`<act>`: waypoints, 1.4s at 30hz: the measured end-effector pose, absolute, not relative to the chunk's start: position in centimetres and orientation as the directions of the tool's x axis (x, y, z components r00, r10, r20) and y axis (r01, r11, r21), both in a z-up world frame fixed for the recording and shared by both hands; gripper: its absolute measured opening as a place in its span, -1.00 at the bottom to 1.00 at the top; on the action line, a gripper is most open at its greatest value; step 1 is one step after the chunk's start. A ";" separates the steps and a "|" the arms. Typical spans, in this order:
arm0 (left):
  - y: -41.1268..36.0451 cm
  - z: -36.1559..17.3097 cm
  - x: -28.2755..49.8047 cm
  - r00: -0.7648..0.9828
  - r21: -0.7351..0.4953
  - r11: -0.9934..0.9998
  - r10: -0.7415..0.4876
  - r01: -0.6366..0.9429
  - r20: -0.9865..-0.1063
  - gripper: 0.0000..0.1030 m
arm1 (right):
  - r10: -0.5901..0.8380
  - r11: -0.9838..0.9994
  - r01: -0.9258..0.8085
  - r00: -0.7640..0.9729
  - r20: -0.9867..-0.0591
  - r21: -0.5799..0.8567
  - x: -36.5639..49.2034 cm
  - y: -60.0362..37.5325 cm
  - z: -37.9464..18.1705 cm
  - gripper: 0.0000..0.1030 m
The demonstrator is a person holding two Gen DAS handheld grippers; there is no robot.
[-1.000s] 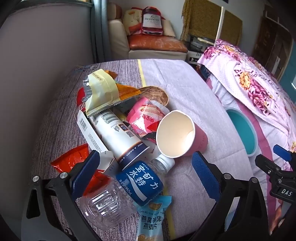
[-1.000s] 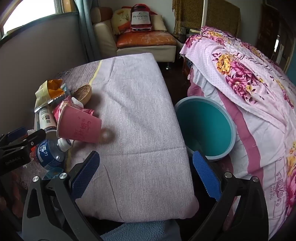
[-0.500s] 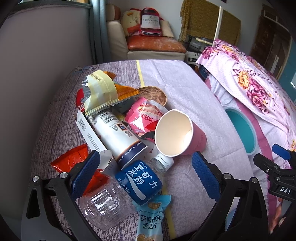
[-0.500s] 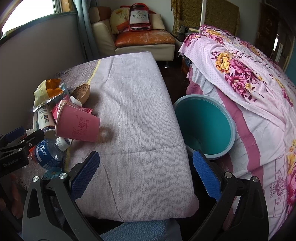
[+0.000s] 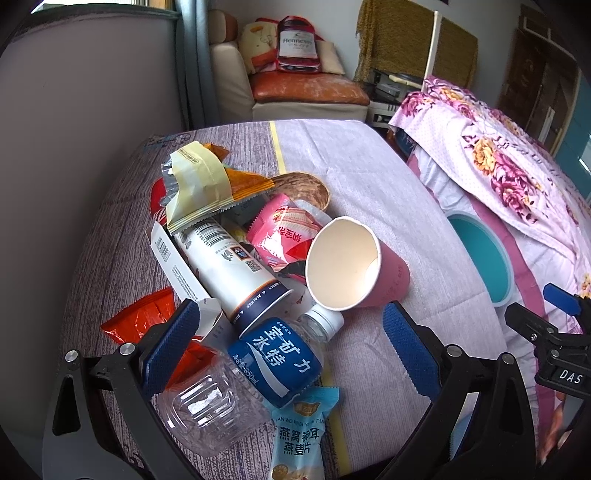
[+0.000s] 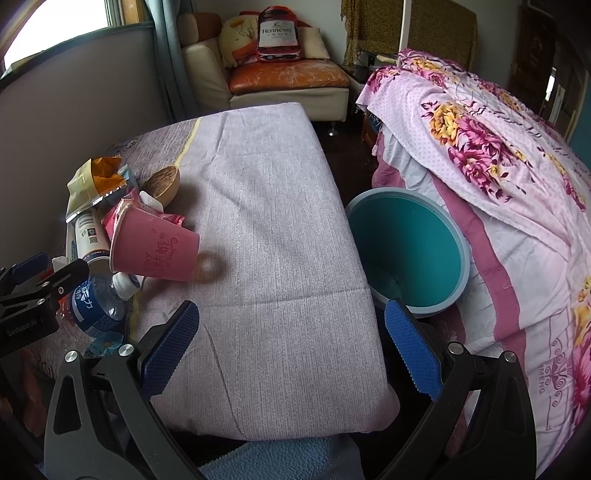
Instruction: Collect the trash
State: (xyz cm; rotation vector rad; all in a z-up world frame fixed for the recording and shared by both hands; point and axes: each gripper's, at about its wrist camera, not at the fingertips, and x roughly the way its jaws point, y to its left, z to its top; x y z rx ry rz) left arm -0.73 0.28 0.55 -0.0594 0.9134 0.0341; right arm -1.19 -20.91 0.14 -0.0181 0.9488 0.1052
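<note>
The trash sits heaped on the left half of the bench [image 5: 388, 192], which is covered in a lilac-grey cloth. Furthest left lies a crumpled orange wrapper [image 5: 147, 321], partly under the left claw [image 5: 291, 347], whose blue-padded fingers stand wide apart with nothing between them, hovering over the pile. Beside the wrapper is a flattened white carton [image 5: 173, 266] with a barcode, and on it a white tube-shaped container [image 5: 229, 266] with a navy band reading "ALDIRER". A torn yellow snack bag [image 5: 199, 188] droops over its far end. At the near edge a clear plastic bottle [image 5: 258, 373] lies on its side, its blue label printed in white Chinese characters and "550ml"; its white cap points toward the pink paper cup [image 5: 354, 266]. A light blue sachet [image 5: 299, 435] with Chinese writing lies just below the bottle. Behind are a pink snack packet [image 5: 280, 232] and a brown wooden bowl [image 5: 306, 190]. The cup lies tipped over, mouth toward the left claw.

Right of the bench, on the floor against the flowered bed [image 6: 498, 155], stands the teal bin [image 6: 406, 254], well apart from the pile. The right claw [image 6: 291, 347] hangs wide and empty over the bench's bare near corner. On the far sofa [image 6: 288, 79] rests a cushion [image 6: 277, 35] reading "Hennessy".
</note>
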 end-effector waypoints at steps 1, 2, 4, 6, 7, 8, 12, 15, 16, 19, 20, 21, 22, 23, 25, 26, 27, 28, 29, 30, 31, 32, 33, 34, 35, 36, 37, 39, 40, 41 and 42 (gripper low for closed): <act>0.2 0.6 -0.7 0.610 -0.037 0.998 0.005 -0.055 -0.792 0.94 | 0.082 0.995 -0.099 0.578 -0.812 0.030 -1.2 -20.9 0.1 0.88; 0.2 0.6 -0.7 0.610 -0.036 0.998 0.005 -0.056 -0.792 0.94 | 0.081 0.995 -0.098 0.578 -0.812 0.029 -1.2 -20.7 0.2 0.88; 0.2 0.6 -0.7 0.610 -0.036 0.998 0.005 -0.056 -0.792 0.94 | 0.081 0.995 -0.099 0.578 -0.812 0.029 -1.2 -20.7 0.2 0.88; 0.2 0.6 -0.8 0.611 -0.036 0.998 0.005 -0.055 -0.791 0.94 | 0.080 0.995 -0.098 0.579 -0.812 0.029 -1.2 -20.7 0.2 0.88; 0.1 0.6 -0.8 0.612 -0.035 0.998 0.005 -0.053 -0.790 0.94 | 0.080 0.995 -0.098 0.579 -0.811 0.029 -1.2 -20.7 0.2 0.88; 0.0 0.7 -0.8 0.613 -0.034 0.998 0.005 -0.052 -0.790 0.94 | 0.080 0.995 -0.098 0.579 -0.811 0.029 -1.2 -20.7 0.2 0.88; -0.2 0.9 -0.8 0.615 -0.028 0.999 0.005 -0.044 -0.789 0.94 | 0.082 0.994 -0.101 0.577 -0.813 0.029 -1.1 -20.6 0.2 0.88; -0.3 1.0 -0.8 0.616 -0.025 0.999 0.004 -0.038 -0.788 0.94 | 0.085 0.994 -0.105 0.571 -0.816 0.031 -1.1 -20.5 0.2 0.88; -0.3 1.1 -0.8 0.617 -0.025 0.999 0.003 -0.037 -0.787 0.94 | 0.086 0.994 -0.107 0.572 -0.816 0.030 -1.1 -20.4 0.3 0.88; -0.2 1.3 -0.9 0.622 -0.027 0.999 0.001 -0.035 -0.783 0.94 | 0.091 0.993 -0.113 0.573 -0.814 0.031 -1.2 -20.4 0.5 0.88; -0.1 1.3 -0.9 0.623 -0.027 0.999 0.000 -0.034 -0.782 0.94 | 0.092 0.993 -0.115 0.574 -0.814 0.031 -1.2 -20.3 0.5 0.88; -0.1 1.3 -1.0 0.624 -0.027 0.999 0.000 -0.035 -0.781 0.94 | 0.093 0.993 -0.117 0.575 -0.813 0.030 -1.2 -20.3 0.6 0.88; -0.1 1.3 -1.1 0.625 -0.028 0.999 0.000 -0.035 -0.781 0.94 | 0.093 0.992 -0.120 0.575 -0.813 0.029 -1.2 -20.2 0.6 0.88; -0.1 1.4 -1.1 0.625 -0.028 0.999 0.000 -0.034 -0.781 0.94 | 0.094 0.992 -0.122 0.575 -0.813 0.028 -1.2 -20.1 0.6 0.88; -0.1 1.4 -1.1 0.625 -0.028 0.999 0.000 -0.035 -0.781 0.94 | 0.097 0.991 -0.128 0.572 -0.814 0.028 -1.2 -19.9 0.6 0.88; -0.1 1.4 -1.1 0.625 -0.028 0.999 0.000 -0.035 -0.781 0.94 | 0.098 0.991 -0.131 0.571 -0.815 0.027 -1.2 -19.9 0.6 0.88; -0.1 1.4 -1.1 0.625 -0.028 0.999 -0.001 -0.034 -0.781 0.94 | 0.099 0.991 -0.133 0.569 -0.816 0.027 -1.1 -19.9 0.6 0.88; -0.1 1.4 -1.2 0.625 -0.029 0.999 -0.002 -0.034 -0.780 0.94 | 0.100 0.990 -0.136 0.568 -0.817 0.027 -1.1 -19.8 0.6 0.88; -0.1 1.4 -1.2 0.625 -0.028 0.999 -0.001 -0.034 -0.781 0.94 | 0.101 0.990 -0.138 0.567 -0.817 0.027 -1.1 -19.7 0.6 0.88; -0.1 1.5 -1.2 0.625 -0.029 0.999 -0.002 -0.033 -0.781 0.94 | 0.102 0.990 -0.141 0.567 -0.817 0.026 -1.1 -19.6 0.7 0.88; -0.2 1.4 -1.2 0.625 -0.028 0.999 -0.001 -0.034 -0.780 0.94 | 0.104 0.989 -0.144 0.567 -0.817 0.026 -1.1 -19.6 0.7 0.88; -0.1 1.5 -1.2 0.626 -0.029 0.999 -0.002 -0.034 -0.780 0.94 | 0.107 0.989 -0.147 0.567 -0.816 0.027 -1.1 -19.5 0.8 0.88; -0.2 1.5 -1.2 0.627 -0.029 0.999 0.000 -0.036 -0.779 0.94 | 0.109 0.988 -0.150 0.568 -0.816 0.028 -1.1 -19.5 0.9 0.88; -0.1 1.6 -1.3 0.627 -0.030 0.999 0.000 -0.036 -0.779 0.94 | 0.111 0.988 -0.152 0.568 -0.815 0.028 -1.1 -19.4 0.9 0.88; -0.1 1.6 -1.3 0.627 -0.030 0.999 -0.001 -0.035 -0.779 0.94 | 0.111 0.988 -0.154 0.568 -0.816 0.027 -1.1 -19.3 1.0 0.88; 0.0 1.6 -1.4 0.626 -0.030 0.999 -0.002 -0.034 -0.780 0.94 | 0.111 0.987 -0.156 0.567 -0.816 0.027 -1.0 -19.2 1.0 0.88; 0.1 1.7 -1.4 0.624 -0.030 0.999 -0.003 -0.033 -0.781 0.94 | 0.113 0.987 -0.158 0.565 -0.817 0.028 -1.0 -19.2 1.0 0.88; 0.4 1.7 -1.5 0.621 -0.031 0.999 -0.005 -0.032 -0.784 0.94 | 0.114 0.987 -0.160 0.562 -0.819 0.028 -0.8 -19.0 1.0 0.88; 0.6 1.6 -1.5 0.621 -0.032 0.999 -0.005 -0.032 -0.784 0.94 | 0.113 0.986 -0.162 0.560 -0.821 0.025 -0.8 -19.0 1.0 0.88; 0.7 1.6 -1.5 0.619 -0.033 0.999 -0.006 -0.032 -0.785 0.94 | 0.111 0.986 -0.164 0.559 -0.821 0.022 -0.7 -18.9 1.0 0.88; 0.9 1.6 -1.5 0.618 -0.035 0.999 -0.008 -0.031 -0.786 0.94 | 0.112 0.985 -0.169 0.558 -0.822 0.019 -0.6 -18.7 1.0 0.88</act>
